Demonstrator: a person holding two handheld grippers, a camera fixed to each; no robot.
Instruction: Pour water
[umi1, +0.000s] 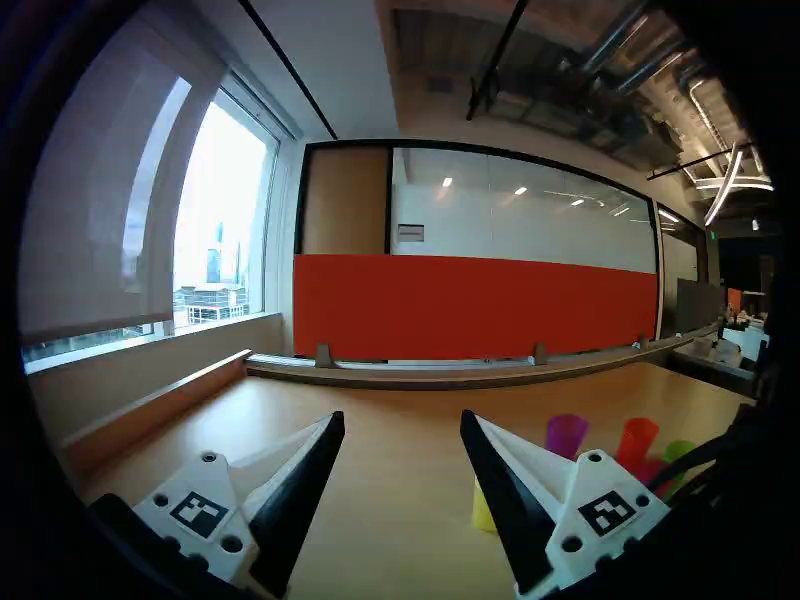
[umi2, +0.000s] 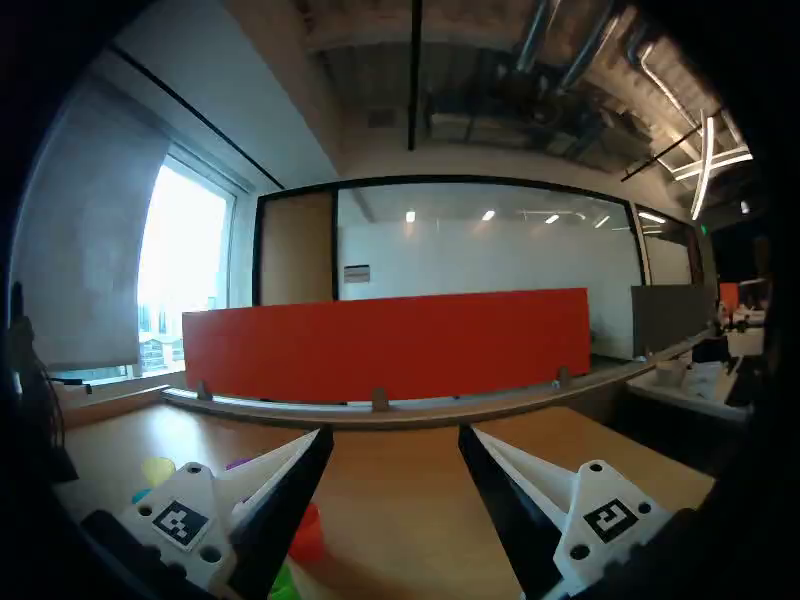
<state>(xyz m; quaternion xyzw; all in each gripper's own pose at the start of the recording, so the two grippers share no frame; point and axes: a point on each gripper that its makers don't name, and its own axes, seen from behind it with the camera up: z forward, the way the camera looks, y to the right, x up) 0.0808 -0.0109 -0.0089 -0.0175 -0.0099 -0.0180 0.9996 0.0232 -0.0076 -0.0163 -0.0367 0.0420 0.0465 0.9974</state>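
The left gripper (umi1: 401, 415) sat nearest the lens, its two black-edged fingers spread wide with nothing between them over a bare wooden table (umi1: 400, 530). A yellow cup (umi1: 482, 508) stood on the table, half hidden behind the right-hand finger. Farther off to the right were a purple cup (umi1: 567, 435), an orange cup (umi1: 638, 440) and a green cup (umi1: 678, 452), close together.

The right gripper (umi2: 395, 431) was likewise spread wide and held nothing. In the right gripper view the cups lay low on the left, by the left-hand finger: a red cup (umi2: 308, 535) just beside it, with a yellowish one (umi2: 158, 470) farther back; their other colours were hard to make out.

A low red partition (umi1: 470, 305) ran along the table's far edge, and behind it stood a glass wall (umi1: 520, 215). A bright window (umi1: 215, 230) with a half-lowered blind filled the left side of the room. Overhead were exposed pipes (umi1: 620, 40) and strip lights (umi1: 730, 180). The right gripper view also took in a second desk (umi2: 690, 385) to the right.
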